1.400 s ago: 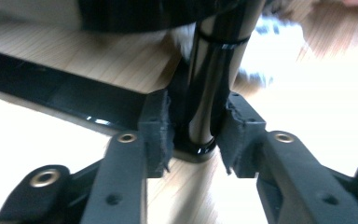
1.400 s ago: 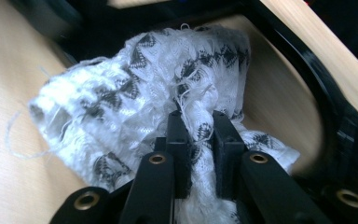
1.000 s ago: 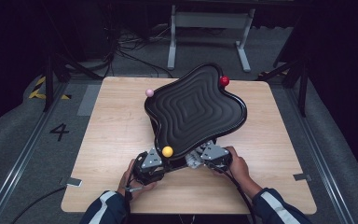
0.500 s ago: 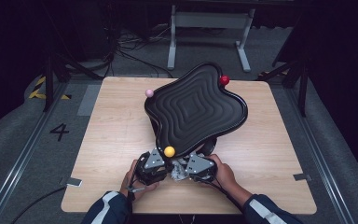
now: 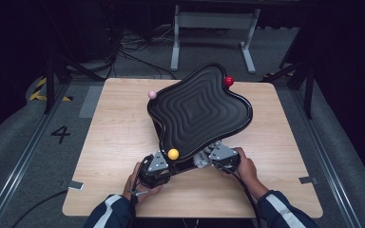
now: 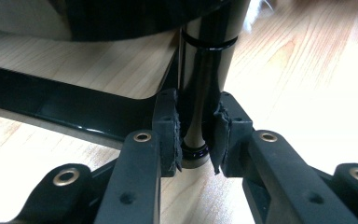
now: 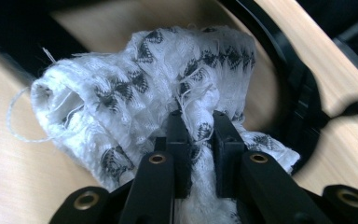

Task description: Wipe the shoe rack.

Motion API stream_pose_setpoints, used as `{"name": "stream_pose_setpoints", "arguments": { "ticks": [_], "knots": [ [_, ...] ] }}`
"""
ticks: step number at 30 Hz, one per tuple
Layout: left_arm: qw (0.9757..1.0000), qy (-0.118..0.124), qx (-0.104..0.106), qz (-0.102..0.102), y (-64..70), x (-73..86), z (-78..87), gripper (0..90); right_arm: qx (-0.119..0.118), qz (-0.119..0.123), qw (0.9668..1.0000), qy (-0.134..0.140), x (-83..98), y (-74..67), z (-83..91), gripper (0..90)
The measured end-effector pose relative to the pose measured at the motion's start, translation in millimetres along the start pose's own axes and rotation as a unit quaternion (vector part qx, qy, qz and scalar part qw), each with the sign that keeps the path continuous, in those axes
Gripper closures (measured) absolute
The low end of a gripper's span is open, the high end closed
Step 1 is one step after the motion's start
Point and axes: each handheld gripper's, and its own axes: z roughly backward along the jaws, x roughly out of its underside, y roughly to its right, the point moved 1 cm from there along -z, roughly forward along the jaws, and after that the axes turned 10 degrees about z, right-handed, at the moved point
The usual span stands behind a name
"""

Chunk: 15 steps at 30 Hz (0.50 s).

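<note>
The left gripper squeezes the tray's leg. The right gripper pinches a cloth, probably for wiping: rub softly toward 12 o'clock.

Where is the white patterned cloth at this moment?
The cloth is pinched in the right gripper, under the near right edge of the black tray, right of the yellow ball.

Pretty sure we're looking at some kind of lab or recording studio setup, not anyone's home. We've got a light wood surface sitting alone on grey carpet, with metal floor rails along both sides, a "4" marked on the floor, yellow-black hazard tape, loose cables at the back and black-draped surroundings.
</note>
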Motion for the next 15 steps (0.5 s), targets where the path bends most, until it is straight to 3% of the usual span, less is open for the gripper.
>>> {"name": "stream_pose_setpoints", "arguments": {
  "ticks": [3,5,9,15],
  "knots": [
    [1.0000,0.000,0.001,-0.001,-0.6,-0.3,-0.2,73.2,0.021,-0.015,0.9996,-0.007,10.4,9.9,-0.3,81.0],
    [1.0000,-0.001,0.000,-0.001,-0.4,-0.7,-0.5,73.3,0.023,-0.023,0.9995,-0.006,13.0,12.4,-0.7,81.1],
    [1.0000,0.001,0.002,-0.001,-0.6,-1.7,-2.3,73.4,0.034,-0.013,0.9992,-0.018,15.4,14.2,0.2,81.2],
    [1.0000,0.000,0.007,-0.001,-1.0,-4.9,-6.1,73.4,0.049,-0.040,0.9972,-0.039,32.3,23.2,6.9,81.3]
  ]
}}
